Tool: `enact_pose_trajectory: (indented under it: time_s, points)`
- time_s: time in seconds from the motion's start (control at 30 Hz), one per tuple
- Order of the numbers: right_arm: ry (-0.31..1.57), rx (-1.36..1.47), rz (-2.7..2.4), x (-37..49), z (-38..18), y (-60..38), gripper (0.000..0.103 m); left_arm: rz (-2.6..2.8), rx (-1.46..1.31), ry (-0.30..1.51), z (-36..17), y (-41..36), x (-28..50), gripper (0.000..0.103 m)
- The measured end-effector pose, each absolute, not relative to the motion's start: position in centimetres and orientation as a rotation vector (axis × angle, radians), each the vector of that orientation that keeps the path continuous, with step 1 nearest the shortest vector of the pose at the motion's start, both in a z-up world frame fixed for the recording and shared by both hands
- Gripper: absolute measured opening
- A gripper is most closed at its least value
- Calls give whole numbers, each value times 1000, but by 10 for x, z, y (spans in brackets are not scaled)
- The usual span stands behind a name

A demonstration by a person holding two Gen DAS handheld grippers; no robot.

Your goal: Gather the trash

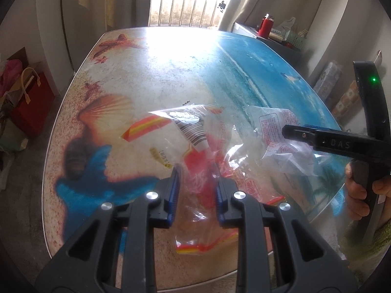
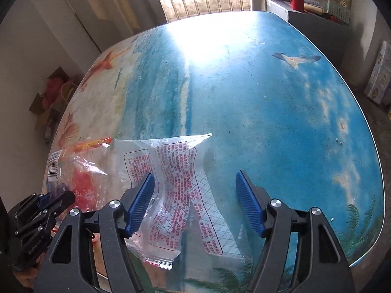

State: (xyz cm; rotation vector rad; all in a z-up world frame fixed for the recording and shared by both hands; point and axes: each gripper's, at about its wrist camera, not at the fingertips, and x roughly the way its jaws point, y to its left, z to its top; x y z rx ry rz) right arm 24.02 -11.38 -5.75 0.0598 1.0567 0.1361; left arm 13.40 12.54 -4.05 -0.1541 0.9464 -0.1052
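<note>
A clear plastic bag with red and orange print point(image 1: 195, 161) hangs crumpled over the beach-print table point(image 1: 171, 73). My left gripper point(image 1: 197, 190) is shut on its bunched red middle. The right wrist view shows that bag point(image 2: 80, 183) at the lower left, by the left gripper point(image 2: 46, 201). A second clear wrapper with red text point(image 2: 171, 185) lies on the table point(image 2: 268, 97). My right gripper point(image 2: 194, 202) stands wide open over it, and the pads do not press it. In the left wrist view this wrapper point(image 1: 268, 127) sits under a right gripper finger point(image 1: 298, 134), held by a hand point(image 1: 359, 190).
A red bottle point(image 1: 265, 25) and a green basket point(image 1: 297, 39) stand on a cabinet behind the table's far right corner. A red paper bag point(image 1: 31, 105) and other bags sit on the floor at the left. Boxes point(image 2: 378, 78) lean at the right wall.
</note>
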Motion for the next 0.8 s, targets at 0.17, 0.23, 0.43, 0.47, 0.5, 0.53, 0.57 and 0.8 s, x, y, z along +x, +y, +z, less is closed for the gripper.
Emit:
enact_pose_trajectory:
  time_s: [0.17,0.23,0.43,0.47,0.5,0.53,0.57,0.8]
  points:
    - [1015,-85,108,233,-59,-89,34,-97,-156,949,-41,127,134,23]
    - [992,-136,91,228,-57,-85,23,-98,-156,950,-41,127,135,23]
    - [981,-130,77,224,-55,-89,5,-110,-186,959,-41,128,136,30]
    - [977,-124,71,222,-54,-92,4,-113,-196,963,-41,129,136,31]
    - [974,-115,66,220,-53,-95,4,-111,-204,967,-42,130,138,32]
    - [971,-106,60,219,-52,-98,4,-107,-209,972,-43,131,138,33]
    - [966,-99,50,217,-50,-102,4,-105,-215,976,-43,132,139,33]
    - [946,-28,-14,204,-39,-140,3,-105,-202,981,-45,132,141,33]
